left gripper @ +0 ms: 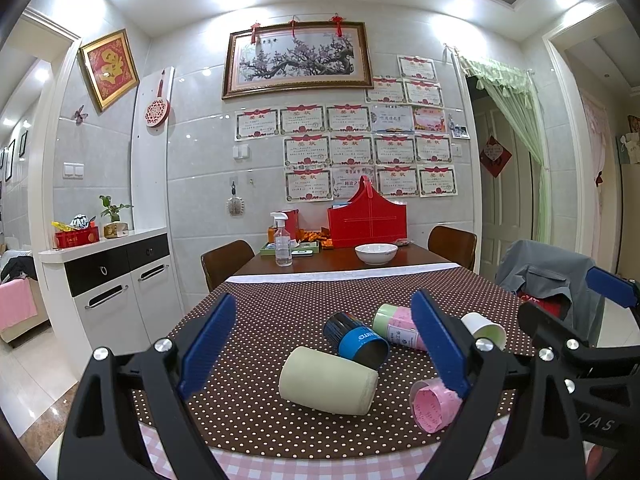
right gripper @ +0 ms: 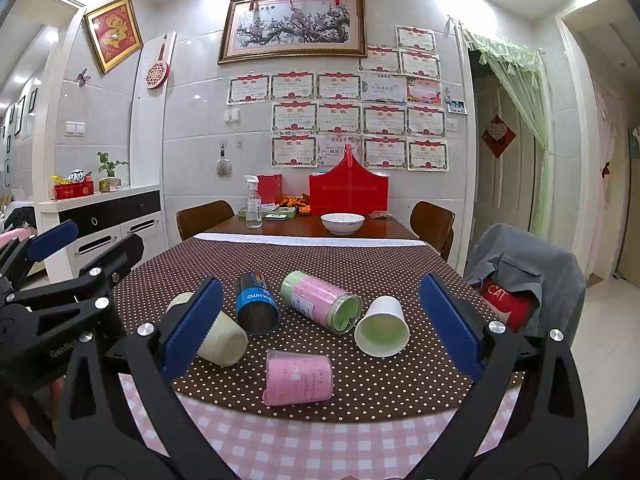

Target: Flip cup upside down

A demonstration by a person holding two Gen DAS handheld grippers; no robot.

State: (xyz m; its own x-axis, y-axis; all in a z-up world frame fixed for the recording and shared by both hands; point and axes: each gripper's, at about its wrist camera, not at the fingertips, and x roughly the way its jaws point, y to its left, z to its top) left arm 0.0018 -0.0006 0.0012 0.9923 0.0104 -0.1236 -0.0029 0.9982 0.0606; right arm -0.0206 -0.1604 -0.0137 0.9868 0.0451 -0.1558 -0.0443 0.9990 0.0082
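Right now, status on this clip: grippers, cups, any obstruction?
Left gripper open, empty. Right gripper open, empty. Five cups on their sides, none flipped; pink cup nearest. Nothing blocking the cups.

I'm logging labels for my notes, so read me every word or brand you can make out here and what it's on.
"CAT": red cloth under the grey jacket on the chair.
"GenRo", cut off: body of the left gripper.
"DAS", partial: body of the right gripper.
White lettering on the blue-banded can: inverted, not legible.
Pink cup handwriting, wall certificates: too small or blurred.
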